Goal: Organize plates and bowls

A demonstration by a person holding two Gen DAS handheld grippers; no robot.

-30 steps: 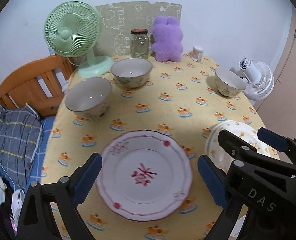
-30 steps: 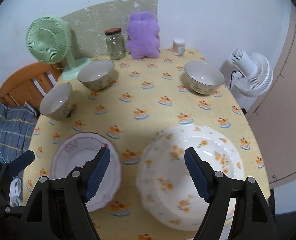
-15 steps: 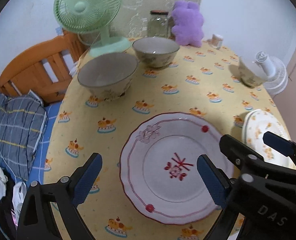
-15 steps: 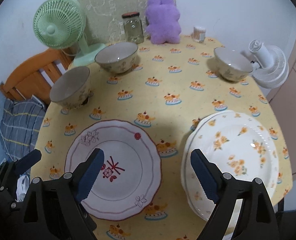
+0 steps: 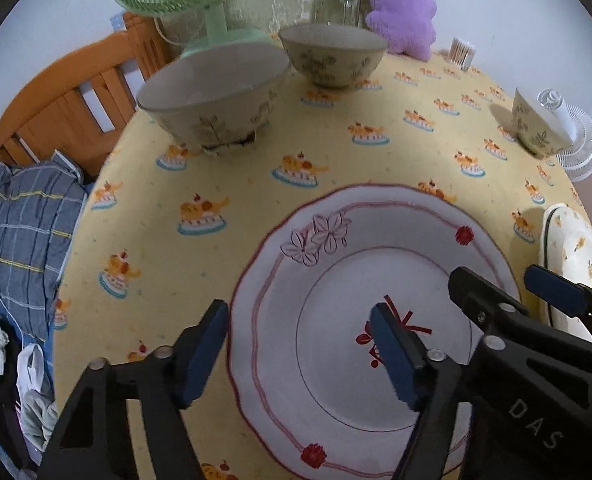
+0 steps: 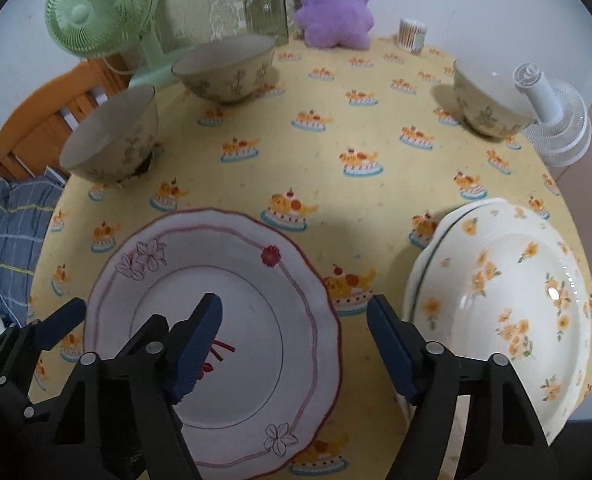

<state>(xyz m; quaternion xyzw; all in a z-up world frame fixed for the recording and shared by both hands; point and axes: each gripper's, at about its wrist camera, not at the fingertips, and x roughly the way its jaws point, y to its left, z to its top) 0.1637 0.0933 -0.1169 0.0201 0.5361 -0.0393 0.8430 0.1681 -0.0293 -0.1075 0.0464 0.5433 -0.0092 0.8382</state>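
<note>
The white round plate with red trim lies flat on the yellow patterned tablecloth. The left gripper straddles its left rim and the right gripper its right rim, jaws just narrowed but apart, pads not pressing.

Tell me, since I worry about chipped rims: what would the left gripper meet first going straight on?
Probably the red-trimmed plate: the left gripper, jaws just closing, straddles its left rim, nothing gripped.
</note>
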